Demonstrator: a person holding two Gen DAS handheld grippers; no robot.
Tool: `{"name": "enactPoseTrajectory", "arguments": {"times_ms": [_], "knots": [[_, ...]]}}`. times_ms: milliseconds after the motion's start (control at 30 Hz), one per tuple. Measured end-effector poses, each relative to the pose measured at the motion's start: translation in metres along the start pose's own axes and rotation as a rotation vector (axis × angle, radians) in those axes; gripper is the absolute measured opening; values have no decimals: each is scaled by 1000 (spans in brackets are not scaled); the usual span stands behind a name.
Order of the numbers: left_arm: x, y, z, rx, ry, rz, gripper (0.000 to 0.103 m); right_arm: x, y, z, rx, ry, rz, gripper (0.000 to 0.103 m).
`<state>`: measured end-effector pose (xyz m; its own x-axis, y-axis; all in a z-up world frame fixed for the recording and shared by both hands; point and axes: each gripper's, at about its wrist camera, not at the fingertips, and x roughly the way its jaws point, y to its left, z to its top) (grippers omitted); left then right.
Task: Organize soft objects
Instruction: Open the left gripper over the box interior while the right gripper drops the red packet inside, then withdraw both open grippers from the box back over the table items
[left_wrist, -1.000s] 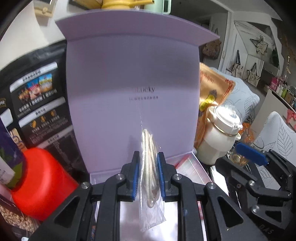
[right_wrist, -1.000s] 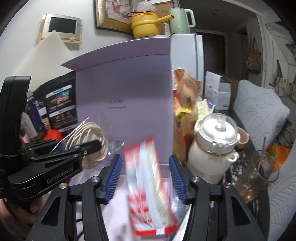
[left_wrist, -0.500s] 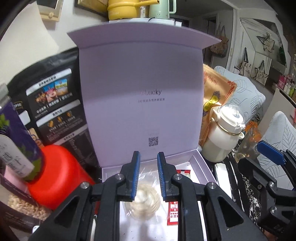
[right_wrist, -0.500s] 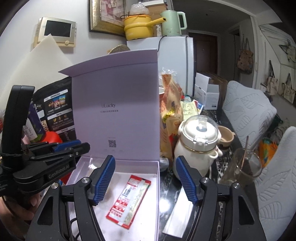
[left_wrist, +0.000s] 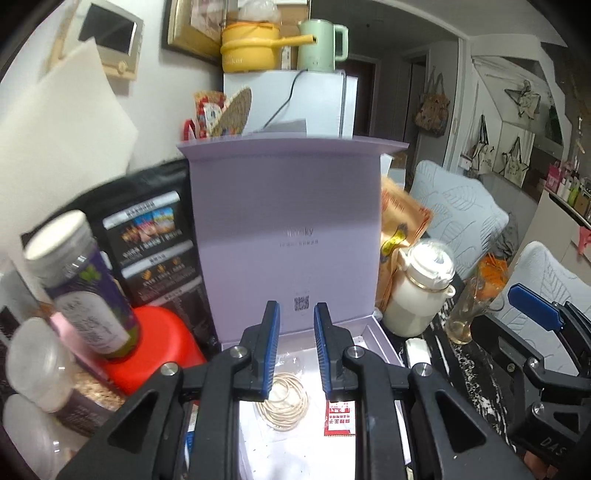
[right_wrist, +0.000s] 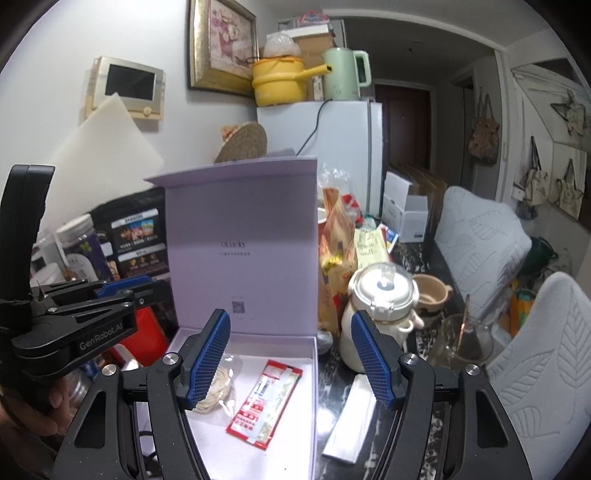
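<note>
An open lilac box (left_wrist: 376, 332) stands with its lid (right_wrist: 243, 236) upright. On its white floor lie a clear bag with a coiled cream cord (left_wrist: 282, 402) (right_wrist: 218, 387) and a red sachet (left_wrist: 340, 415) (right_wrist: 266, 397), side by side. My left gripper (left_wrist: 295, 310) hovers above the cord bag, its jaws close together with nothing between them. It also shows at the left of the right wrist view (right_wrist: 125, 291). My right gripper (right_wrist: 290, 325) hangs open above the sachet, empty; its blue pad (left_wrist: 535, 306) appears at the right of the left wrist view.
Right of the box stand a white jug (right_wrist: 382, 306), a glass (right_wrist: 461, 339) and an orange snack bag (right_wrist: 336, 258); a white packet (right_wrist: 351, 413) lies on the dark table. To the left are a red container (left_wrist: 155, 347), a purple jar (left_wrist: 85, 284) and a black bag (left_wrist: 155, 243).
Both grippers have risen and drawn back from the box. The cord bag left the left jaws and the red sachet dropped from the right jaws, which widened; both now lie in the box.
</note>
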<state>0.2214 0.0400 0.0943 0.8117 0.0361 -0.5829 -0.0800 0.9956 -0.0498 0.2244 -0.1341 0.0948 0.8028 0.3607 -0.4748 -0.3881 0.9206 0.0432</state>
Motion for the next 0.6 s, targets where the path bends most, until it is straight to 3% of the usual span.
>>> {"name": "enactPoseTrajectory", "arguments": {"times_ms": [400, 600], "knots": [[-68, -4, 0, 7, -70, 12, 19, -63, 13, 8, -15, -84, -7, 71], [-99, -8, -7, 30, -114, 16, 19, -94, 21, 6, -34, -117, -14, 79]]}}
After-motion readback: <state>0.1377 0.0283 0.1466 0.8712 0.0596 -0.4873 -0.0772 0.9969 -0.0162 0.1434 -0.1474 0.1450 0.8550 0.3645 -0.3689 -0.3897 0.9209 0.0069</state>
